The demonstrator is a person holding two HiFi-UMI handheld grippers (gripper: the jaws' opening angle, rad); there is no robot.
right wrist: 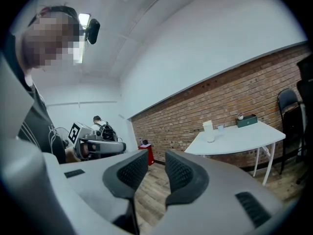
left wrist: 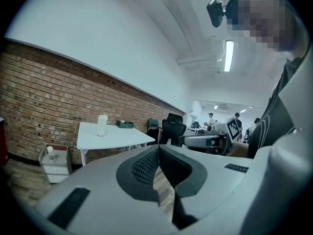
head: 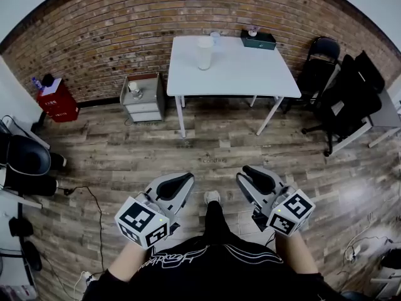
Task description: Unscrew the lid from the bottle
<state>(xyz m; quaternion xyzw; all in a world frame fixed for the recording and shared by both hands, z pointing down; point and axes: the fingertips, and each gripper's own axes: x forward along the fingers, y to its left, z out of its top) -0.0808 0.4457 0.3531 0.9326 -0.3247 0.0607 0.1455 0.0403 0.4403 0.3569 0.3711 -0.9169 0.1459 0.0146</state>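
Not started: both grippers empty, well short of the bottle.
Near, left gripper (head: 182, 182) is closed on nothing and right gripper (head: 254, 174) narrowly parted, empty; far off, bottle (head: 205, 53) stands on the white table (head: 250, 74), lid apparently still on.

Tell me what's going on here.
A person stands on the wood floor, well back from the white table, holding a gripper in each hand. The left gripper is shut on nothing; the right gripper has its jaws slightly apart, also empty. The white bottle stands untouched on the table near the brick wall, so the unscrewing has not begun.
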